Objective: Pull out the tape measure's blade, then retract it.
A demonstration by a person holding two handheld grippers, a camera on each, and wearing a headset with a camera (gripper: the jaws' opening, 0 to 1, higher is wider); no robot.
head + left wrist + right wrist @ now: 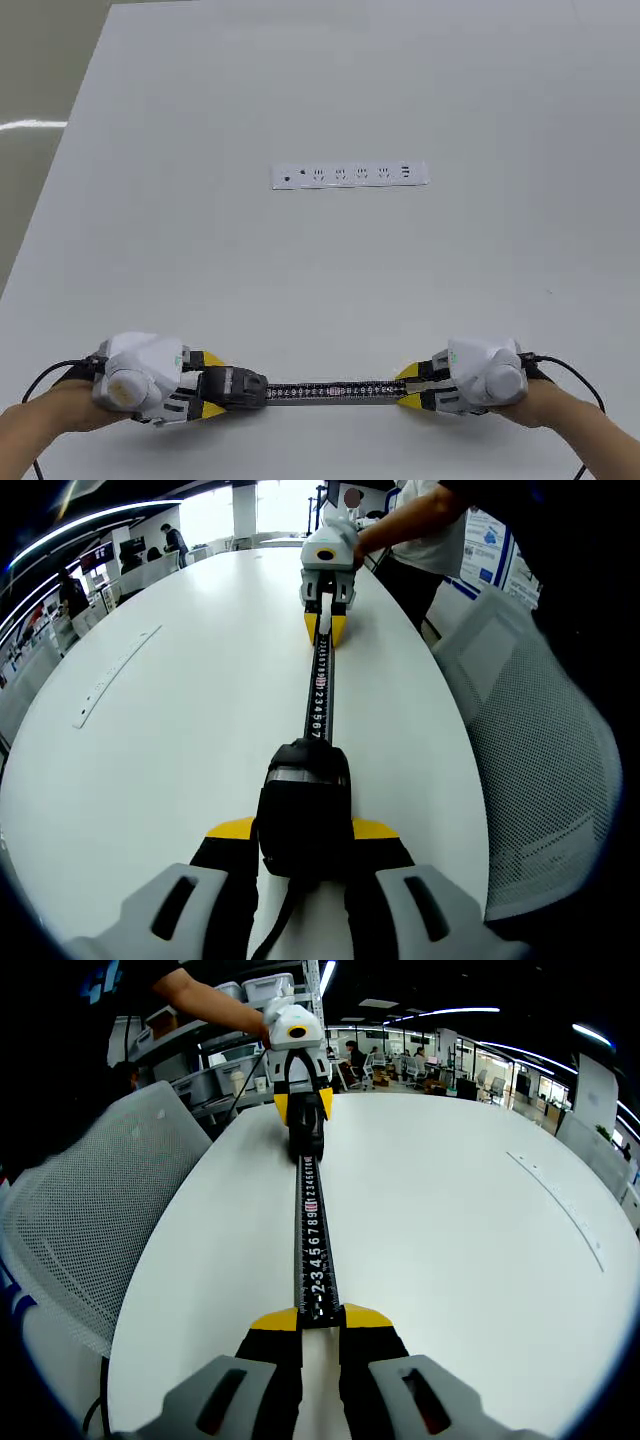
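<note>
Head view: both grippers sit low on the white table (160, 240), near its front edge, each held in a hand. The left gripper (213, 388) has its yellow-tipped jaws clamped on the black body of the tape measure (243, 388). From that body the blade (330, 390) runs out flat along the tabletop to the right gripper (408, 387), whose jaws are pinched together on the blade's far end. A white power strip (350, 176) lies further back on the table, well apart from both grippers.

Left gripper view: the left gripper (300, 832) has its jaws closed against the two sides of the tape measure (304, 805), which sits between the yellow tips. The blade (318, 695) stretches straight ahead, its numbers readable, to the right gripper (325, 630) – that one faces back this way and nips the blade's end. A mesh chair (530, 740) stands beside the table on the right of this view, and the power strip (115, 675) lies off to the left.

Right gripper view: the right gripper (322, 1318) has its jaws closed on the blade (313, 1230) at its low numbers. The blade runs forward to the tape measure (308, 1143), held in the left gripper (303, 1110) – a person's arm reaches in behind it. The mesh chair (90, 1210) is at the left.
</note>
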